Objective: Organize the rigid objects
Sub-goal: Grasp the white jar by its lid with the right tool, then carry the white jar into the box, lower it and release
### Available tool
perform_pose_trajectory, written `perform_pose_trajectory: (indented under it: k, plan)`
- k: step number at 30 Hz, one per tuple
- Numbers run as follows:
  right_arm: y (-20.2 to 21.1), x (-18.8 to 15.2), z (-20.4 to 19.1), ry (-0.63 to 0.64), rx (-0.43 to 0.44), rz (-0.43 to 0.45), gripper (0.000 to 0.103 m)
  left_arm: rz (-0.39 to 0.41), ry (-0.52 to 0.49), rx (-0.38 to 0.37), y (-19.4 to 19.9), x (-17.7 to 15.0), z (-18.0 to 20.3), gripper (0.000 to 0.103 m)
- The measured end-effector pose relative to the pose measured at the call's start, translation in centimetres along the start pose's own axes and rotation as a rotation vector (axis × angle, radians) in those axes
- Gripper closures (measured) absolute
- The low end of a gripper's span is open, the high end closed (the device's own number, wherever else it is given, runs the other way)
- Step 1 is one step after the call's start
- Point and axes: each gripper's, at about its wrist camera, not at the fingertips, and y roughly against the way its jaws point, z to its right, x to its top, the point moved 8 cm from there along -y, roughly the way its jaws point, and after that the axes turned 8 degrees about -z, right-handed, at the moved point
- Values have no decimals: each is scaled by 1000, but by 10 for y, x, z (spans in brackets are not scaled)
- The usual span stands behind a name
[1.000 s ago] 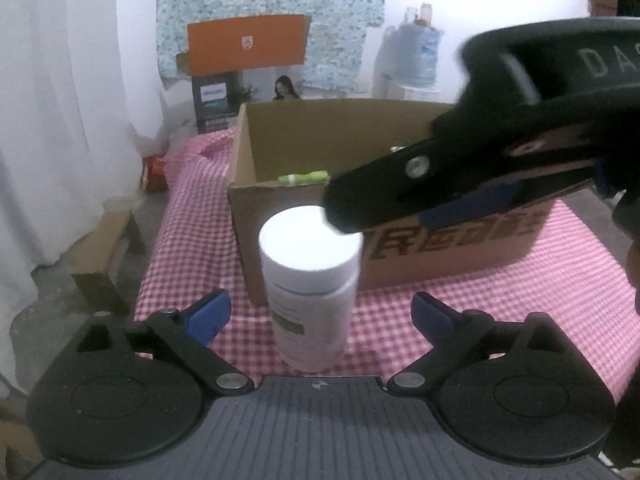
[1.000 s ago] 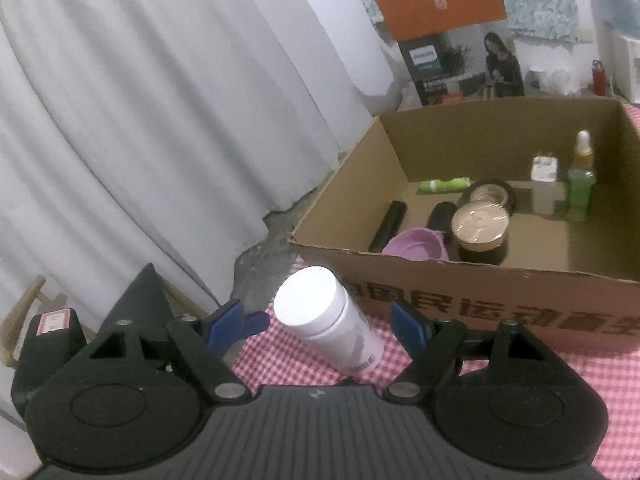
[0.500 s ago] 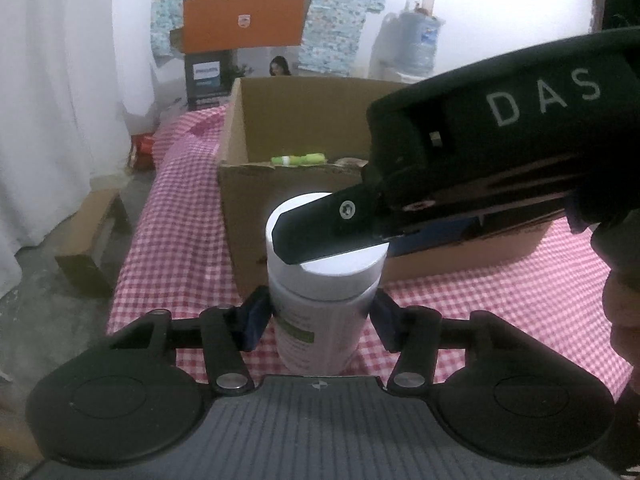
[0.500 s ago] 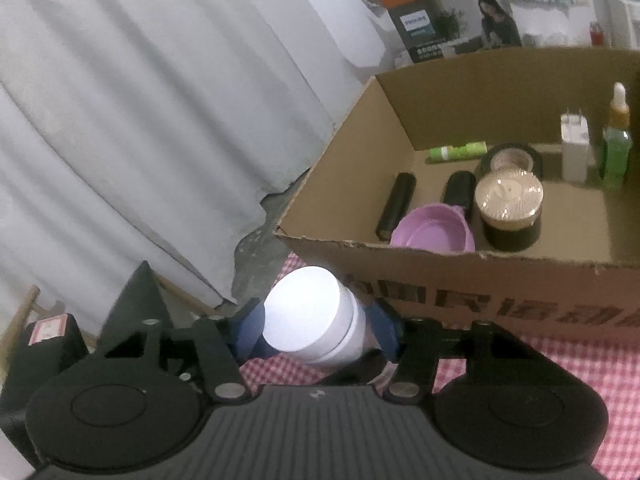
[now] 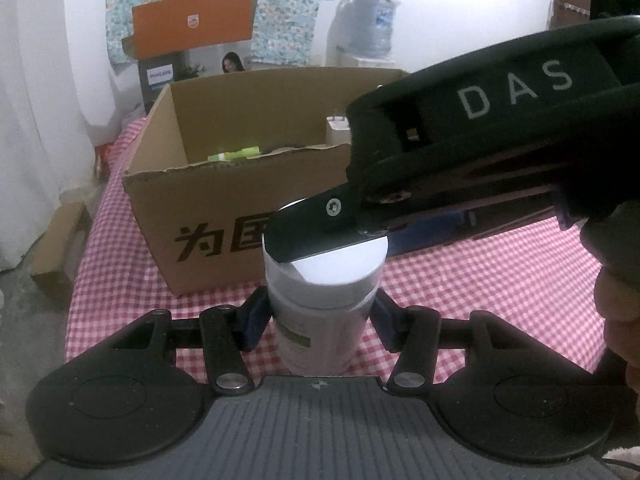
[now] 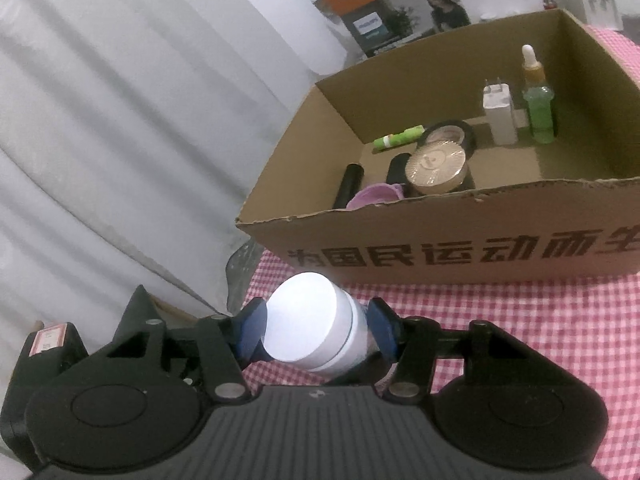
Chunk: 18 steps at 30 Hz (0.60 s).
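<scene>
Red-and-white checked cloth (image 5: 460,280) covers the desk, and a white curtain (image 6: 120,120) hangs beyond its edge. On the cloth stands an open cardboard box (image 5: 208,216) with dark printed characters on its front wall.

Just in front of that box stands the white bottle (image 5: 324,312), upright on the cloth, with a broad white cap (image 6: 304,328) and a pale label on its body. I hold it with both tools at once. My left gripper (image 5: 320,316) comes at the bottle low and tilted downward; its blue-padded fingers (image 5: 256,316) have just been closing and now press the bottle's body from both sides, just under the cap. My right gripper (image 6: 316,330) reaches in from the side away from the curtain, also tilted down and rolled a little. Its fingers (image 6: 252,332) have likewise just been closing and now clamp the cap. In the left wrist view, one black finger of the right tool lies across the top of the cap, and part of my right hand (image 5: 616,308) shows at the frame's edge.

Inside the box lie a green tube (image 6: 398,137), a gold-lidded jar (image 6: 436,164), a purple container (image 6: 374,196), a white plug adapter (image 6: 498,112) and a green dropper bottle (image 6: 538,104).
</scene>
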Motion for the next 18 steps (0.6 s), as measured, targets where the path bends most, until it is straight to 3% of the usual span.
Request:
perform_pose_trajectory:
  k: [9,18]
  plan:
    - [15,-6,-8,28,12,22,45,7,-5,6,16,5,8,50]
    - [61,2,-40,110,39,129,45,107,-50,26,63,32,21,50]
